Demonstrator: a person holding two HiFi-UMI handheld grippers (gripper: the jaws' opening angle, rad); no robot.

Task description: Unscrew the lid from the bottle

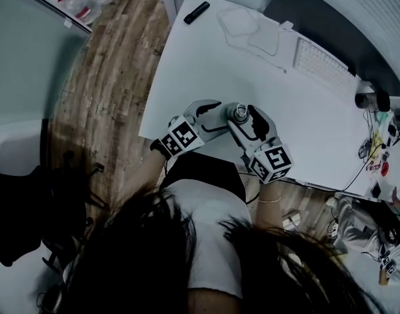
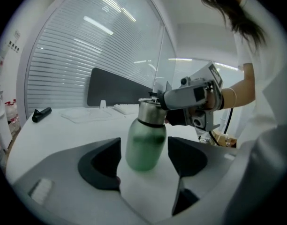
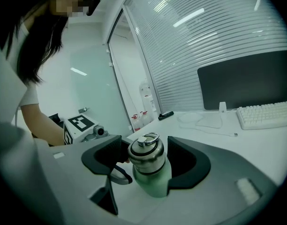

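A green bottle (image 2: 144, 146) with a steel lid (image 2: 150, 110) is near the front edge of the white table (image 1: 206, 64). In the left gripper view it leans to the right. My left gripper (image 2: 144, 161) is open around the green body, with a gap on each side. My right gripper (image 3: 144, 161) is shut on the lid (image 3: 146, 154), which has a ring on top, and the green body (image 3: 153, 182) shows below it. In the head view the bottle (image 1: 240, 114) sits between the left gripper (image 1: 216, 118) and the right gripper (image 1: 244, 122).
A white keyboard (image 1: 321, 64) and a dark panel (image 1: 317, 18) lie at the table's far right. A black bar-shaped object (image 1: 196, 12) lies at the far left corner, with a white cable (image 1: 249, 34) beside it. Small clutter (image 1: 376, 149) sits at the right end.
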